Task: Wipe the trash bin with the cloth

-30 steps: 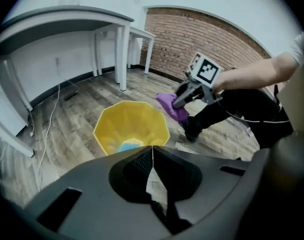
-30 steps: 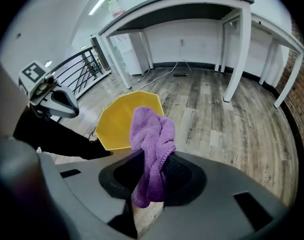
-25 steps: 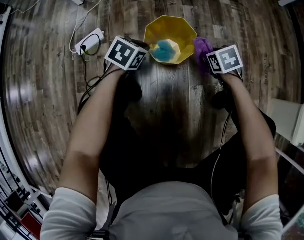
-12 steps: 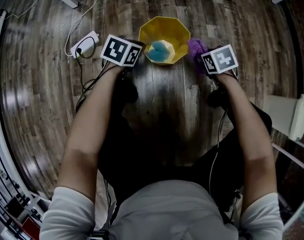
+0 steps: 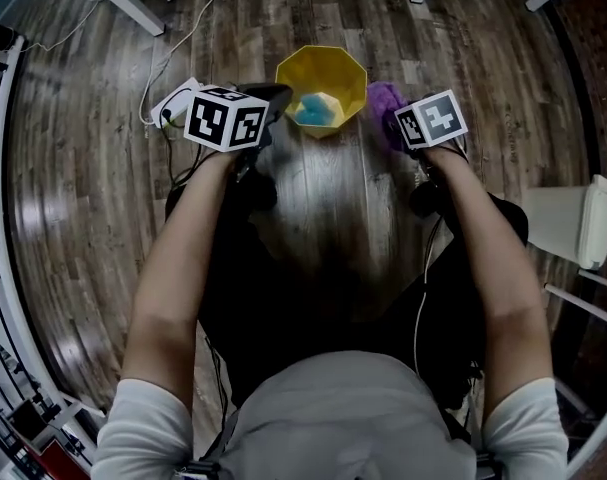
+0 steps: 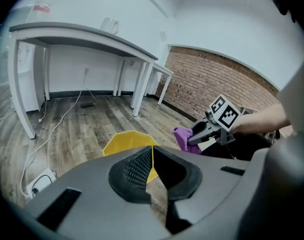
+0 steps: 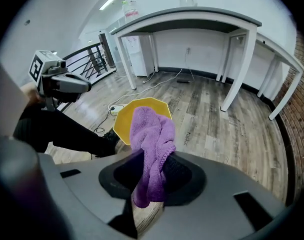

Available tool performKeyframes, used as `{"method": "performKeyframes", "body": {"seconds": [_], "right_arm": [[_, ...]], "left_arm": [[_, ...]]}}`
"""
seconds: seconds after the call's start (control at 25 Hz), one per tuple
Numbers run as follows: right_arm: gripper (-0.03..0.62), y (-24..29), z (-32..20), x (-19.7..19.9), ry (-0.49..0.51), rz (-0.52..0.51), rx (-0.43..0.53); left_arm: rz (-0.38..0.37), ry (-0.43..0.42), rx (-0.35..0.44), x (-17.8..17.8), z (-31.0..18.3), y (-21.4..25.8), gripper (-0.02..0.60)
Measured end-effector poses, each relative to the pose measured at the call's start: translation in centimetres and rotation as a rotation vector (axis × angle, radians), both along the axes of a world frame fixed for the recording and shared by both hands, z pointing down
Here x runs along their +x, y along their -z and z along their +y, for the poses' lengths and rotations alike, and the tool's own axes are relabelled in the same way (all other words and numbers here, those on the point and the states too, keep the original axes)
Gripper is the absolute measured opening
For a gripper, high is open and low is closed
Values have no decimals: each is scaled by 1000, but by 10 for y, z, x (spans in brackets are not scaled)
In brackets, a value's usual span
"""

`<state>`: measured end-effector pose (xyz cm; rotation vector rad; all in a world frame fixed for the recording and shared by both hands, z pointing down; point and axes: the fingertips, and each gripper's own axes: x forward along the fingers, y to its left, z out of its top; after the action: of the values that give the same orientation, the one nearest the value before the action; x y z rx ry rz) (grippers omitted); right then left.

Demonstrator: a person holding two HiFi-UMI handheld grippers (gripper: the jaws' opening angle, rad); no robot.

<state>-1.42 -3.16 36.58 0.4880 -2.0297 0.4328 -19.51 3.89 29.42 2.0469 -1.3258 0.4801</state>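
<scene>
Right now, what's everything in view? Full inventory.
trash bin: one, yellow, on the floor ahead of both grippers
blue item: one, inside the bin; can't tell what
cloth: one, purple, in the right gripper
power strip: one, white, floor left of the bin
desks: two, white legs, by the wall
container: one, white, floor at far right
left gripper: shut, empty
right gripper: shut on the cloth

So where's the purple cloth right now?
The purple cloth is clamped in the right gripper, just right of the yellow trash bin in the head view.
</scene>
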Motion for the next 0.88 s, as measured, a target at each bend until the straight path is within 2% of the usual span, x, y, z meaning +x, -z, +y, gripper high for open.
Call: {"method": "performKeyframes", "body": {"seconds": [0.16,0.36,0.56,0.88], "right_arm": [[112,21,10,1,-19,-46,10],[112,53,21,-2,-55,-130,23],[112,84,37,2,-113,-215,19],[113,132,54,14,-208,-336,43]], "left_arm": [[-6,7,64,2,10,32,9],[36,30,157,4,17,76,9],[38,19,225,21,31,109,5],[29,-3,279,51,57,140,5]]}}
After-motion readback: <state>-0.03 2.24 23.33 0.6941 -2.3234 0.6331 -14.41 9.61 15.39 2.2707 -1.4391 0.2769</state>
